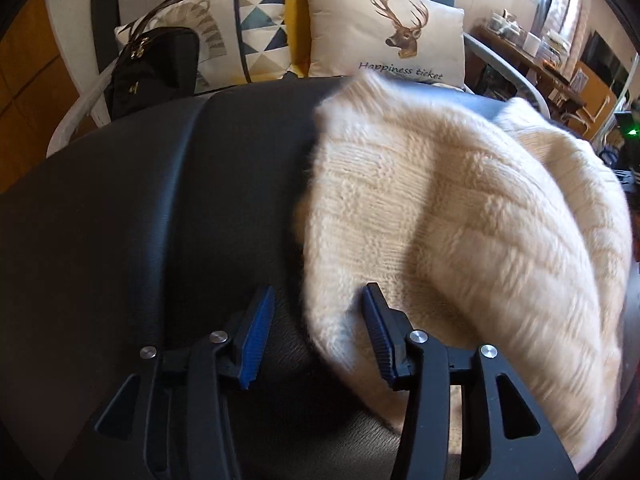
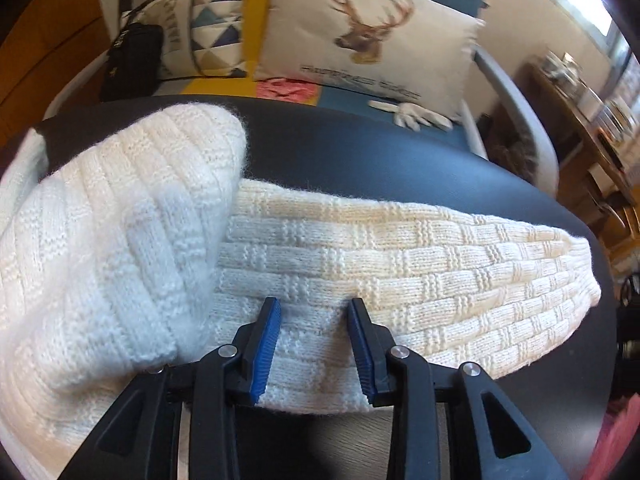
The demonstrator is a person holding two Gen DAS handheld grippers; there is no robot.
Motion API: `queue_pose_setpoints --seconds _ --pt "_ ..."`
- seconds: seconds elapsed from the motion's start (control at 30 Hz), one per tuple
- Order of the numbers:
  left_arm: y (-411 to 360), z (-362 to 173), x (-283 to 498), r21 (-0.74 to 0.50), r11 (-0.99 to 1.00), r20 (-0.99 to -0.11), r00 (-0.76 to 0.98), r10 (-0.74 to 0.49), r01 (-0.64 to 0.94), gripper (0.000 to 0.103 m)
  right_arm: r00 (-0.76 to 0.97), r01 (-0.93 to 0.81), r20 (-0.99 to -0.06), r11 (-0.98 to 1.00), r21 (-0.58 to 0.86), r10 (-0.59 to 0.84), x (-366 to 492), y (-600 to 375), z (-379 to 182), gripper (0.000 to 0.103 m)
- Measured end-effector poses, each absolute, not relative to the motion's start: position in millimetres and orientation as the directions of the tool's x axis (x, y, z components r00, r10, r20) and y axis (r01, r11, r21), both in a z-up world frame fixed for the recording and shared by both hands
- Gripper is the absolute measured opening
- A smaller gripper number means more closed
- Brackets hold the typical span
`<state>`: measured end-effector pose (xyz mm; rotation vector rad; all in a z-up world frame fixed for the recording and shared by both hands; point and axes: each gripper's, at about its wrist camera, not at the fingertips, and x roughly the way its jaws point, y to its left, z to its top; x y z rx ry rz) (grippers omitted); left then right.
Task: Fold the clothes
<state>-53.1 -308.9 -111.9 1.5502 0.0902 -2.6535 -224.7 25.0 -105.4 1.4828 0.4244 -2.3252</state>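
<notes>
A cream knitted sweater [image 1: 460, 216] lies on a black padded surface [image 1: 160, 200], folded over itself. In the left wrist view my left gripper [image 1: 318, 300] stands open, and the sweater's near left edge lies between its blue-padded fingers [image 1: 260, 336]. In the right wrist view the sweater [image 2: 360, 256] stretches across the surface, with a rounded fold [image 2: 120, 216] raised at the left. My right gripper [image 2: 312, 306] is open over the sweater's near edge, fabric showing between its fingers [image 2: 362, 344].
Behind the black surface [image 2: 360, 140] is a sofa with a deer cushion [image 1: 384, 32], a triangle-patterned cushion [image 1: 240, 28] and a black handbag [image 1: 152, 72]. A white glove [image 2: 416, 114] lies on the sofa seat. A cluttered wooden shelf [image 2: 588, 120] stands at right.
</notes>
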Motion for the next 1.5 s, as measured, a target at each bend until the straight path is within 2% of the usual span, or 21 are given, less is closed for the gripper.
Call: queue_pose_setpoints --seconds 0.13,0.17,0.23,0.3,0.37,0.47,0.53,0.77,0.9,1.03,1.2,1.37,1.47,1.5 --pt "-299.4 -110.5 -62.8 0.011 -0.998 -0.875 -0.482 -0.043 0.068 0.049 -0.407 0.363 -0.912 -0.926 -0.107 -0.054 -223.6 68.0 -102.3 0.035" --pt "-299.4 -110.9 -63.9 0.018 -0.997 -0.875 -0.481 -0.049 0.069 0.052 -0.414 0.34 -0.91 -0.932 -0.127 -0.027 -224.2 78.0 -102.4 0.036" --pt "-301.0 -111.0 -67.4 0.023 -0.997 -0.875 -0.481 -0.055 0.072 0.057 -0.426 0.286 -0.904 -0.944 -0.163 0.027 -224.7 99.4 -101.8 0.043" --pt "-302.0 -111.0 -72.9 0.023 -0.997 -0.874 -0.483 -0.058 0.077 0.064 -0.425 0.215 -0.904 -0.964 -0.157 0.053 -226.4 123.5 -102.6 0.064" --pt "-302.2 -112.0 -75.4 0.02 -0.996 -0.874 -0.483 -0.057 0.081 0.065 -0.415 0.153 -0.91 -0.986 -0.072 0.002 -228.1 144.7 -104.4 0.071" --pt "-299.6 -103.1 -68.8 -0.011 -0.997 -0.868 -0.495 -0.028 0.074 0.065 -0.427 0.203 -0.904 -0.975 -0.094 -0.002 -223.8 140.0 -98.6 0.07" --pt "-298.6 -91.7 -58.9 -0.042 -0.997 -0.855 -0.519 0.002 0.065 0.065 -0.484 0.237 -0.874 -0.968 -0.084 -0.043 -205.2 129.3 -75.5 0.062" --pt "-289.2 -53.6 6.7 -0.171 -0.984 -0.793 -0.587 0.166 -0.046 0.065 -0.659 0.354 -0.723 -0.933 -0.057 -0.206 -137.0 91.5 8.8 0.063" --pt "-269.4 -56.0 56.8 -0.179 -0.972 -0.807 -0.542 0.234 -0.153 0.064 -0.575 0.577 -0.735 -0.815 -0.052 -0.36 -71.4 28.9 18.6 0.064" --pt "-243.6 -73.6 99.9 -0.173 -0.95 -0.851 -0.446 0.277 -0.258 0.065 -0.444 0.706 -0.828 -0.702 -0.088 -0.342 -21.6 -32.7 -12.4 0.064" --pt "-211.4 -105.5 120.5 -0.033 -0.955 -0.895 -0.416 0.16 -0.296 0.065 -0.389 0.73 -0.875 -0.676 -0.102 -0.288 3.8 -52.1 -46.7 0.063" --pt "-208.0 -114.4 128.0 -0.073 -0.962 -0.868 -0.459 0.191 -0.263 0.071 -0.361 0.689 -0.879 -0.724 -0.027 -0.31 7.3 -37.4 -60.2 0.063" --pt "-202.7 -117.6 134.0 -0.038 -0.97 -0.858 -0.49 0.155 -0.24 0.07 -0.364 0.681 -0.869 -0.732 -0.003 -0.336 13.4 -30.9 -62.1 0.064" --pt "-200.6 -117.6 135.3 -0.027 -0.973 -0.859 -0.492 0.14 -0.23 0.066 -0.371 0.692 -0.853 -0.722 0.01 -0.367 18.5 -29.2 -57.0 0.063"
